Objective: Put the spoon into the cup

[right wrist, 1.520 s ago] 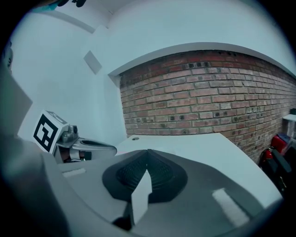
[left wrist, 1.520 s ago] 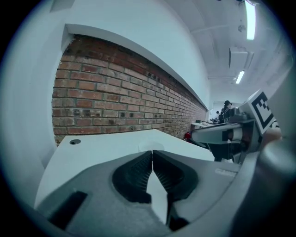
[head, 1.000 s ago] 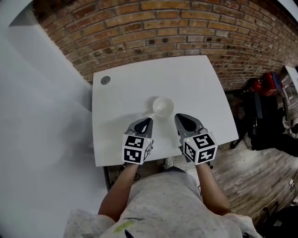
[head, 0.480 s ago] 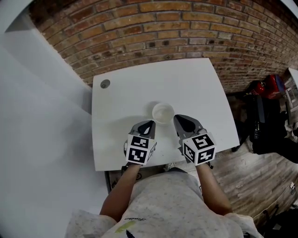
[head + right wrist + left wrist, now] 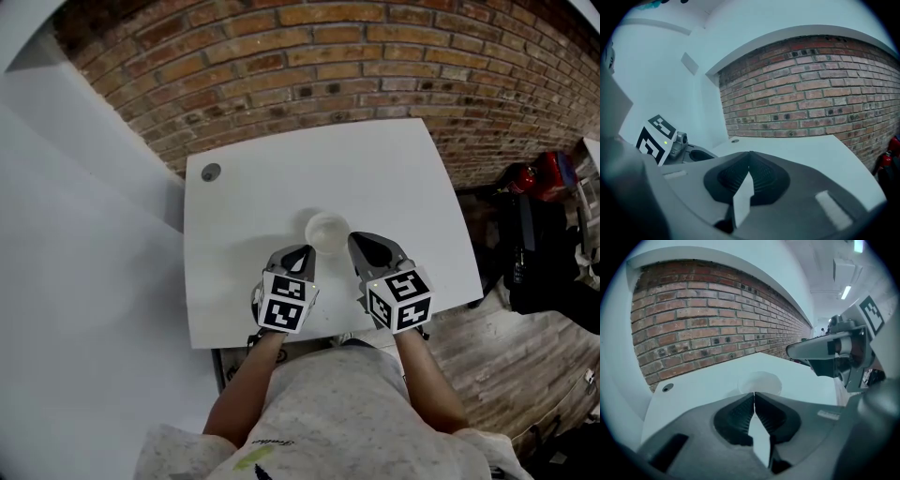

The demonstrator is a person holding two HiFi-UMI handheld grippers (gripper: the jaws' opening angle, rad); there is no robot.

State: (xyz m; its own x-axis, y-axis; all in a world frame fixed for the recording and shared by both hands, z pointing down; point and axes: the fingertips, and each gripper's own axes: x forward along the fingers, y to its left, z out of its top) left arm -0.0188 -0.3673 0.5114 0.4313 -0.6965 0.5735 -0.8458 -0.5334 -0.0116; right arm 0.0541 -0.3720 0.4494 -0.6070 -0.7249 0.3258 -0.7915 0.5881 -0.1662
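Cup (image 5: 327, 229) is found on the table (image 5: 394, 169), just ahead of and between left gripper (image 5: 298, 255) and right gripper (image 5: 360, 242). Both are clenched empty. Spoon is not seen in any view.

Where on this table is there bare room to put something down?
The far half of the table, between the cup and the brick wall, is bare, as is the right side. Only a small grommet sits in the far left corner. The near edge is crowded: left gripper and right gripper sit by the cup.
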